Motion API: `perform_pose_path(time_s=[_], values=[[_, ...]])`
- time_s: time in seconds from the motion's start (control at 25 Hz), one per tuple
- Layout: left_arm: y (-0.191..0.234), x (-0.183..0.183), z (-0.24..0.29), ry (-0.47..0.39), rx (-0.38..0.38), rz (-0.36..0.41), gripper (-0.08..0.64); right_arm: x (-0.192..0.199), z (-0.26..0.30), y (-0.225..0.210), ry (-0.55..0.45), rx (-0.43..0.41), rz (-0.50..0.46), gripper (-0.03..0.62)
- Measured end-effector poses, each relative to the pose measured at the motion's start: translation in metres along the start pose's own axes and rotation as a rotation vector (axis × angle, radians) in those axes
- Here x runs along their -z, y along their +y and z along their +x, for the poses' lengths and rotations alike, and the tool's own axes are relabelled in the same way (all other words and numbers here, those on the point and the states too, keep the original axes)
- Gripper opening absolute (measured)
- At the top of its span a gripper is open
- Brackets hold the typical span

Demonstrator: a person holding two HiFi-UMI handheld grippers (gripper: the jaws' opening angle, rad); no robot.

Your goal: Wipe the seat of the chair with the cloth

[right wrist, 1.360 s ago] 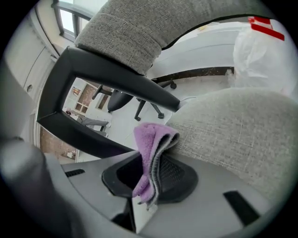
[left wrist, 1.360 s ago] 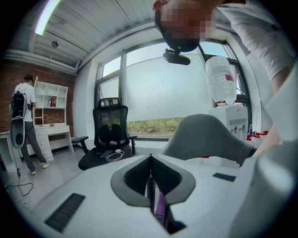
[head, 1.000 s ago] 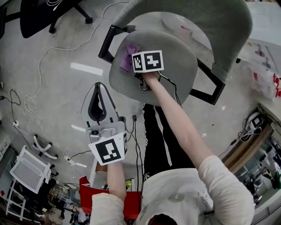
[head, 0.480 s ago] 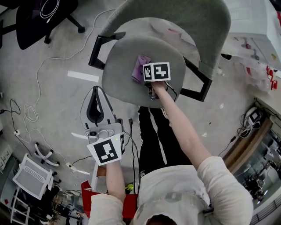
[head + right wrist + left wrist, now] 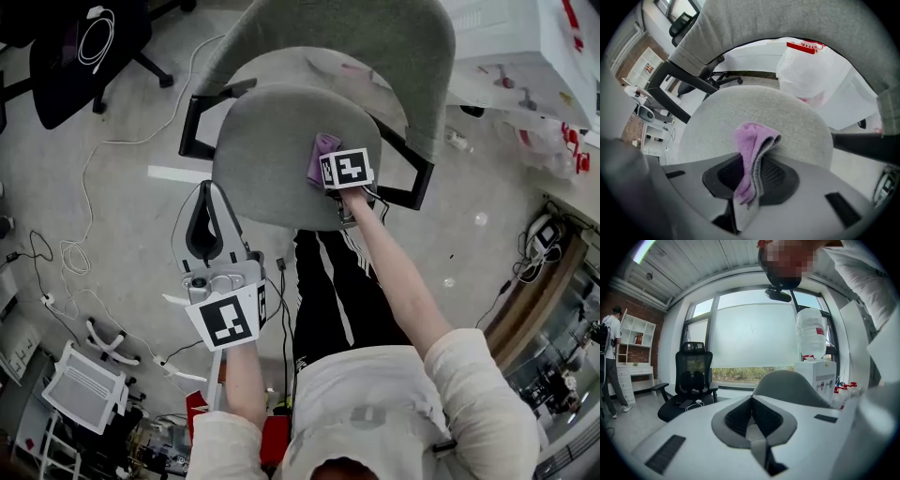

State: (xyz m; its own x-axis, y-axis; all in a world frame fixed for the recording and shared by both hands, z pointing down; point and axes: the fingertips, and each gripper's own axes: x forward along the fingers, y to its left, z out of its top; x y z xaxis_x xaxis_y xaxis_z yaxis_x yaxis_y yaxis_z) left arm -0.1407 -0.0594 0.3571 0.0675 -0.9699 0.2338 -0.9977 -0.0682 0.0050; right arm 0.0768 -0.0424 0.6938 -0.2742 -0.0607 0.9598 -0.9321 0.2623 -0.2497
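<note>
My right gripper [image 5: 749, 180] had its jaws pinched on the purple cloth [image 5: 751, 140], which was folded over on itself (greyish along the inner fold). The cloth's long axis ran along the line of the jaws. Its free end pointed far, toward the backrest [image 5: 375, 37], and lay on the right part of the chair seat [image 5: 258, 159]. My left gripper [image 5: 751, 414] hung near and left of the seat, above the floor, jaws pressed together on nothing. A white plastic bag [image 5: 813, 65] sat beyond the seat; I could not tell what it held.
</note>
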Motion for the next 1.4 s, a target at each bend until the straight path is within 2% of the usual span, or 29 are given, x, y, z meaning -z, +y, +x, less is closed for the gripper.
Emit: perform_pose_path(time_s=[0.24, 0.36, 0.56, 0.72, 1.2, 1.4], values=[[-0.014, -0.013, 0.008, -0.016, 0.035, 0.01, 0.012, 0.028, -0.015, -0.046, 0.058, 0.116, 0.09, 0.087], [-0.02, -0.018, 0.011, -0.025, 0.042, 0.01, 0.012, 0.036, -0.018, -0.061, 0.097, 0.18, 0.1, 0.087], [-0.023, -0.027, 0.006, -0.028, 0.043, 0.02, 0.012, 0.044, -0.011, -0.076, 0.128, 0.204, 0.093, 0.087], [-0.02, -0.031, 0.003, -0.032, 0.039, 0.029, 0.013, 0.044, -0.022, -0.085, 0.165, 0.275, 0.086, 0.087], [-0.007, -0.035, -0.01, -0.032, 0.011, 0.031, 0.012, 0.046, -0.025, -0.098, 0.192, 0.341, 0.117, 0.087], [0.004, -0.033, -0.016, -0.037, -0.033, 0.012, 0.012, 0.045, -0.035, -0.1, 0.185, 0.36, 0.144, 0.087]])
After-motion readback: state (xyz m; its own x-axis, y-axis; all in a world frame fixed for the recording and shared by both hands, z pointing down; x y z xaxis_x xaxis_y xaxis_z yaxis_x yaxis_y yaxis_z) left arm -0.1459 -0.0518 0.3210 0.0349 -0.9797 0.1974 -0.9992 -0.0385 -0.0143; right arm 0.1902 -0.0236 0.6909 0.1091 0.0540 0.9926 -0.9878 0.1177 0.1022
